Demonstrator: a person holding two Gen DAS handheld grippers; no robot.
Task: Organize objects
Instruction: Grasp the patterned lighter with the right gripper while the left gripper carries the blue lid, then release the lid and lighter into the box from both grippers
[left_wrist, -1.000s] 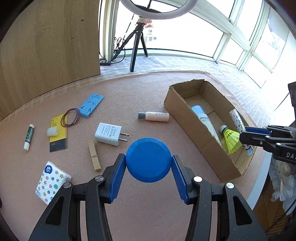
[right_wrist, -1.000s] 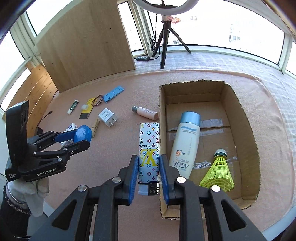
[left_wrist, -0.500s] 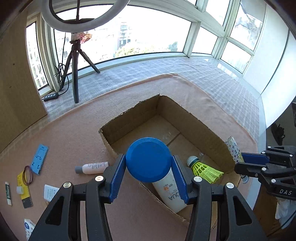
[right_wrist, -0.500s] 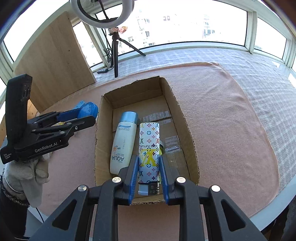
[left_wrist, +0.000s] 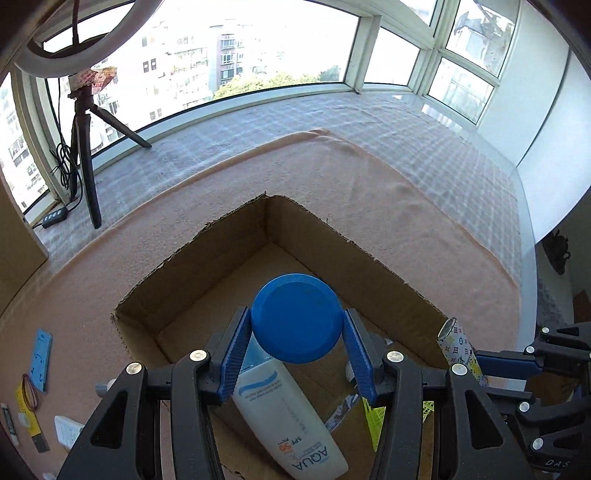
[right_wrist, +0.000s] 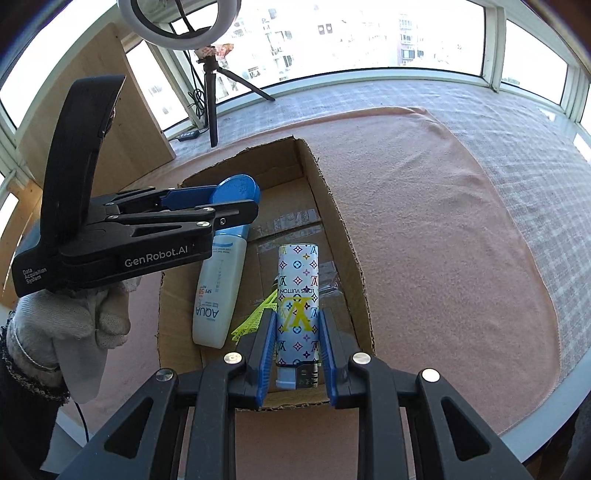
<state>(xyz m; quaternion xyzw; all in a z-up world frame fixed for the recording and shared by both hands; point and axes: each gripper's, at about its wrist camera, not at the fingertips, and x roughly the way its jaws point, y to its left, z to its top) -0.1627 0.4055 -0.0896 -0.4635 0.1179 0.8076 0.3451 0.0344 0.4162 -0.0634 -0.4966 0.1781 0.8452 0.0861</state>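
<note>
My left gripper (left_wrist: 295, 325) is shut on a round blue lid (left_wrist: 295, 318) and holds it above the open cardboard box (left_wrist: 192, 254). From the right wrist view that same blue lid (right_wrist: 236, 188) hangs over the box's far left part. My right gripper (right_wrist: 298, 332) is shut on a patterned white lighter (right_wrist: 298, 291), held over the near end of the cardboard box (right_wrist: 332, 206). Inside the box lie a white sunscreen bottle (right_wrist: 218, 291) and a yellow shuttlecock (right_wrist: 255, 317), partly hidden by my fingers.
The box sits on a pink cloth (right_wrist: 443, 206) over a checked surface. Left of it lie a blue card (left_wrist: 40, 360), red rubber bands (left_wrist: 28, 387) and a white charger (left_wrist: 68, 435). A tripod (left_wrist: 86, 147) with a ring light stands by the window. A gloved hand (right_wrist: 70, 325) holds the left gripper.
Both grippers have swung across the cloth to above the box, the left one travelling farther. Lid and lighter stay gripped. The loose items now sit at the left view's edge.
</note>
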